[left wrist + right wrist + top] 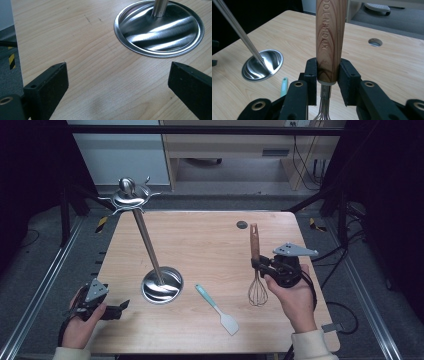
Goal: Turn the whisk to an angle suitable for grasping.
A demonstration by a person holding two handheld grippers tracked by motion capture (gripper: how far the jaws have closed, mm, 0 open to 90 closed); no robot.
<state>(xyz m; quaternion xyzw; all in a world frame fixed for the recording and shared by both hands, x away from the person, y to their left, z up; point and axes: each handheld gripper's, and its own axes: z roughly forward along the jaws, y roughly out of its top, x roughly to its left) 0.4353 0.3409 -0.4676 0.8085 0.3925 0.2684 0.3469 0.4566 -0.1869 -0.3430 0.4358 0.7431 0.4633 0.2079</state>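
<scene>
The right gripper (261, 266) clamps the whisk (256, 270) upright by its wooden handle at the table's (210, 240) right side, its wire loops cut off in the right gripper view. The left gripper (120, 307) rests wide open and empty at the near left, where the steel stand's (161, 284) top is out of frame in its own view. The pale wood table stands on grey floor in a dim room.

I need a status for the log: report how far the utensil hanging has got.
Done: the right gripper has the whisk clamped by its wooden handle, upright and apparently lifted, wires down. In hand: carrying it, probably toward the steel stand, whose top hooks are all bare. Left: hanging the whisk, then the spatula lying on the table. The left gripper is open.
</scene>
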